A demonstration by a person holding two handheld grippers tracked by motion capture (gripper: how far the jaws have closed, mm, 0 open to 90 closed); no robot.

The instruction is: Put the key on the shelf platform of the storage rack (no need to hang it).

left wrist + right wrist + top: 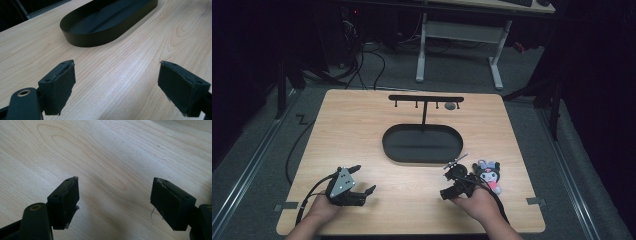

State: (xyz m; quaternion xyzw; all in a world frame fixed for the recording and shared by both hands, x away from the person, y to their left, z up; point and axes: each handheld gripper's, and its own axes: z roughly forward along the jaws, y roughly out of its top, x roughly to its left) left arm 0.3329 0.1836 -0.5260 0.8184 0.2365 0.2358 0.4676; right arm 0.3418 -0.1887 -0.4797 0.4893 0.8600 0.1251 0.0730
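A small plush toy with a black hood and pink front (488,175) lies near the wooden table's (362,135) right front edge, just beside the right gripper (458,182). Behind stands a black oval tray (422,144) with a hook rack (426,99), probably for hanging it. Both grippers, the left gripper (117,82) included, rest empty, jaws wide apart, over bare wood.

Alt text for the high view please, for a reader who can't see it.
A person's hands hold the left gripper and the right gripper, both open, low over a light wooden table. Behind them sits a black oval tray with a T-shaped hook rack; a small black-and-pink plush toy lies beside the right gripper.
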